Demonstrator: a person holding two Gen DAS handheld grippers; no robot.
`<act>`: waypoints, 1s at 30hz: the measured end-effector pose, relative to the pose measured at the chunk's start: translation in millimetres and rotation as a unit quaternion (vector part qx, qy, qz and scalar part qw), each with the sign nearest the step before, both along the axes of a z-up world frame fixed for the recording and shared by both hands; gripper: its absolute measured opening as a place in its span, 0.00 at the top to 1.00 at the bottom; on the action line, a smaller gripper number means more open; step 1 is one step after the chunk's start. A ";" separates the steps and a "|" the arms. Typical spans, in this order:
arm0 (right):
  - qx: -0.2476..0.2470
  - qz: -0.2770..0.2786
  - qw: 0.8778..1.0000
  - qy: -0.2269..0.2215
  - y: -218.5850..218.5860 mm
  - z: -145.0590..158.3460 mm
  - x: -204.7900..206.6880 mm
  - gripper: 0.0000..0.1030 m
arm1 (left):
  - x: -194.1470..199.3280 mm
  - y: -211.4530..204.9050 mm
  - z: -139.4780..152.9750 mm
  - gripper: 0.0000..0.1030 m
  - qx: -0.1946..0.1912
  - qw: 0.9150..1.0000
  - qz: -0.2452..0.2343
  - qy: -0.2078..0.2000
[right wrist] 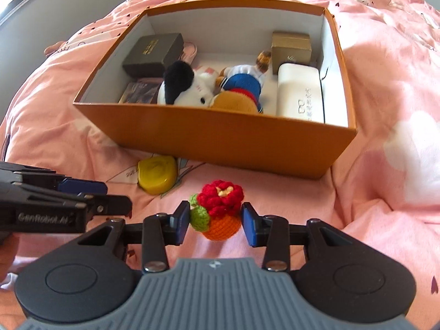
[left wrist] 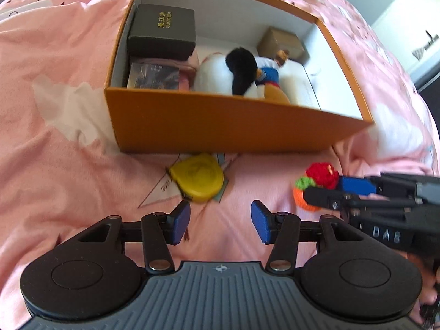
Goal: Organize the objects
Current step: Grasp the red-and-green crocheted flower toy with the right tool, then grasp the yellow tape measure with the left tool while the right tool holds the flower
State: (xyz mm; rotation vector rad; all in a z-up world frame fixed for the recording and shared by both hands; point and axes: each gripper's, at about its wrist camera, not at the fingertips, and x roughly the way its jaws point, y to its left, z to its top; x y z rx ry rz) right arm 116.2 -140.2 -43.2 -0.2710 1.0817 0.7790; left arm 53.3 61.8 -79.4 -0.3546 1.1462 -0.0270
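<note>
Right hand-held gripper (right wrist: 215, 221) pinches the crochet flower (right wrist: 218, 211) just above the bed (right wrist: 371, 206), orange box (right wrist: 209, 140) straight ahead past it; left hand-held gripper (left wrist: 220, 221) spread and empty, yellow case (left wrist: 198, 177) ahead against the box's near wall.

Open bedding (right wrist: 275, 192) before the orange box's near wall (right wrist: 220, 137); yellow case (right wrist: 157, 174) against that wall, left.
</note>
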 end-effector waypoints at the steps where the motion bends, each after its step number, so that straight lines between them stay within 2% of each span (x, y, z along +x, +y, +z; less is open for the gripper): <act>1: -0.001 -0.002 1.000 -0.004 0.3 -0.5 2.7 0.59 | 4.6 -0.7 -2.2 0.41 0.001 1.000 0.010 -0.001; 7: -0.008 -0.019 1.000 -0.013 2.2 -13.0 18.0 0.58 | 31.2 -0.4 -27.9 0.40 0.009 0.997 0.077 0.025; 11: -0.001 -0.029 1.000 -0.004 0.0 -25.0 24.0 0.58 | 35.7 -1.9 -40.9 0.33 0.014 0.993 0.115 0.034; 13: 0.002 -0.035 0.999 0.002 -0.6 -31.0 27.2 0.58 | 38.0 -5.0 -44.9 0.29 0.025 0.991 0.123 0.035; 17: 0.008 -0.040 0.999 0.001 -0.3 -36.3 31.7 0.57 | 40.5 -8.6 -55.7 0.28 0.046 0.988 0.136 0.052; 30: 0.019 -0.046 0.999 0.010 -6.6 -44.8 42.4 0.56 | 35.1 3.6 -67.3 0.28 0.016 0.982 0.175 0.065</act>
